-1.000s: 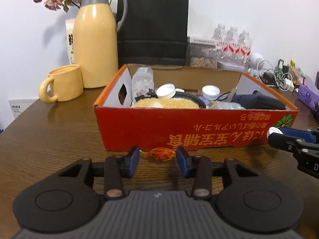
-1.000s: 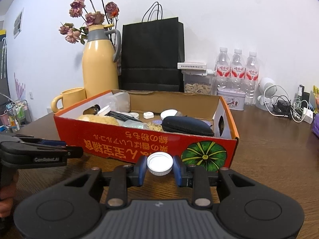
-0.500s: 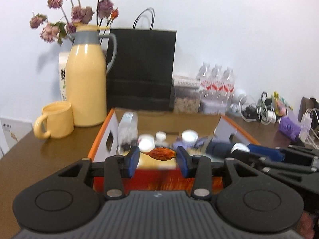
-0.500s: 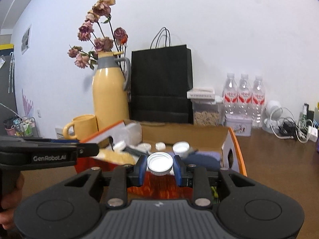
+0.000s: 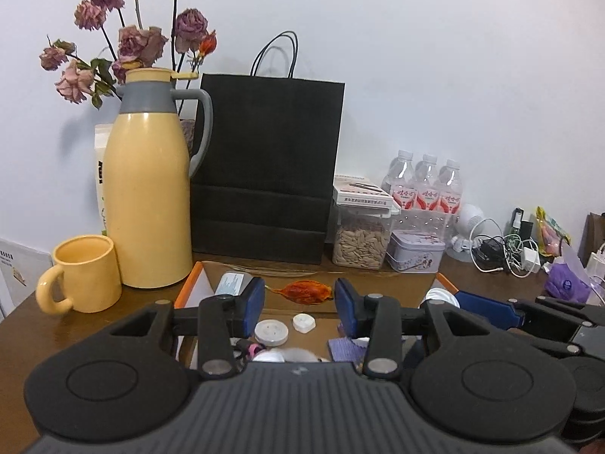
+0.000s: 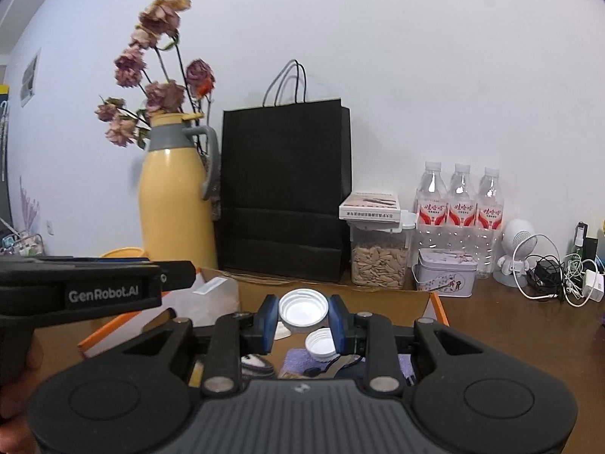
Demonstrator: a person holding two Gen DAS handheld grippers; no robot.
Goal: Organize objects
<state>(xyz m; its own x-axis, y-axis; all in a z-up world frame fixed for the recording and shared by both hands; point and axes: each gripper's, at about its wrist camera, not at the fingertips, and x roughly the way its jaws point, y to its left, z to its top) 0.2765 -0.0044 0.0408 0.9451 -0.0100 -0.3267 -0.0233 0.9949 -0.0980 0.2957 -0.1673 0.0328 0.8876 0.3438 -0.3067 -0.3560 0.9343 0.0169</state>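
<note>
Left gripper (image 5: 299,295) clamps an orange leaf (image 5: 301,291) over the box (image 5: 189,287); right gripper (image 6: 302,316) pinches a white lid (image 6: 303,309).

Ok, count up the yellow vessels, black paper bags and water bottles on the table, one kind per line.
yellow vessels: 2 (jug, mug)
black paper bag: 1
water bottles: 3
total: 6
</note>
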